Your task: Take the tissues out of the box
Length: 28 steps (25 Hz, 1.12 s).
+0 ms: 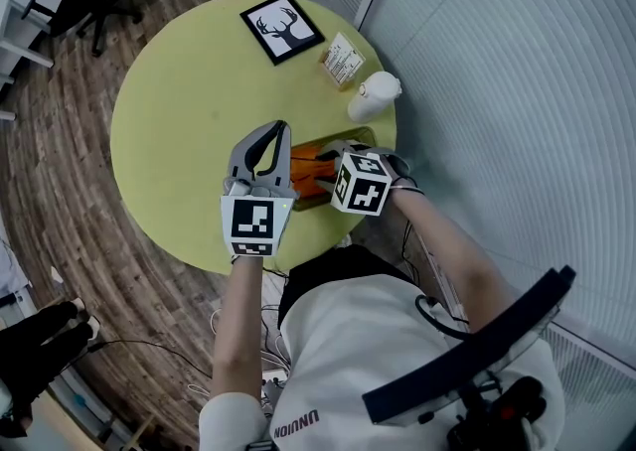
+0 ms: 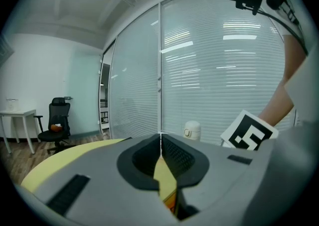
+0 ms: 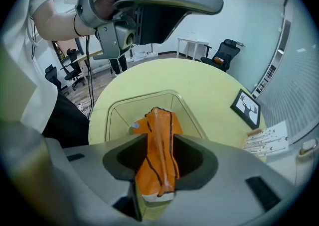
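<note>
My right gripper (image 3: 155,139) is hanging over the clear box (image 3: 113,120). Its jaws are standing wide apart, and the orange tissue pack (image 3: 159,168) is lying between them without being pinched. The pack's far end is reaching down into the box. My left gripper (image 2: 160,140) is hovering just beside the box, with its jaws pressed together on nothing. The yellow-green table (image 1: 179,111) is carrying the box

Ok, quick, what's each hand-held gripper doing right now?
Left hand-held gripper: closed, empty.
Right hand-held gripper: open, orange tissue pack between its jaws, seemingly not gripped.
</note>
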{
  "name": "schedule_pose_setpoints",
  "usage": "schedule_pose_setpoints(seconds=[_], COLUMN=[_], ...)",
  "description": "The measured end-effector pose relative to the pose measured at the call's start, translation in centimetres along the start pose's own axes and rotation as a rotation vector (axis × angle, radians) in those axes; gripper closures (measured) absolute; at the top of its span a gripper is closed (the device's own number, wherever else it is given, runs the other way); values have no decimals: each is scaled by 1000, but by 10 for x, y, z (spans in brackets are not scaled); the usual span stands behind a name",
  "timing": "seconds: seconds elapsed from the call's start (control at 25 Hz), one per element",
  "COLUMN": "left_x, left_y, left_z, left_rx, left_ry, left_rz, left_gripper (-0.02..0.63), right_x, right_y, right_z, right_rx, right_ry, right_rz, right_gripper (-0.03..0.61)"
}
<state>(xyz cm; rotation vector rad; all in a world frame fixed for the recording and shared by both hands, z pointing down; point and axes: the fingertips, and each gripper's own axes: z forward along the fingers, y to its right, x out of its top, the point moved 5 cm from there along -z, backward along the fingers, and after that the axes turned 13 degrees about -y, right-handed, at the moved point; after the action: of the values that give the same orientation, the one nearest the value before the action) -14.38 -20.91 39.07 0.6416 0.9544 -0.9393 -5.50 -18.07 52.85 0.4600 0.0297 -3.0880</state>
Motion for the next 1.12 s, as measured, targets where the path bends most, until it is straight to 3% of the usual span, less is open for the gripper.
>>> schedule_pose_setpoints(seconds=[0.8, 1.12], left_x=[-7, -8], left_y=[-2, -2], left_z=[3, 4], left_rx=[-16, -17], left_ry=[-29, -31], left_rz=[-4, -6], left_gripper=[594, 594], right_x=[-7, -9], right_y=[-1, -1], right_z=[18, 22], right_rx=[48, 54], right_ry=[-53, -64], right_rz=[11, 22], right_gripper=[410, 460])
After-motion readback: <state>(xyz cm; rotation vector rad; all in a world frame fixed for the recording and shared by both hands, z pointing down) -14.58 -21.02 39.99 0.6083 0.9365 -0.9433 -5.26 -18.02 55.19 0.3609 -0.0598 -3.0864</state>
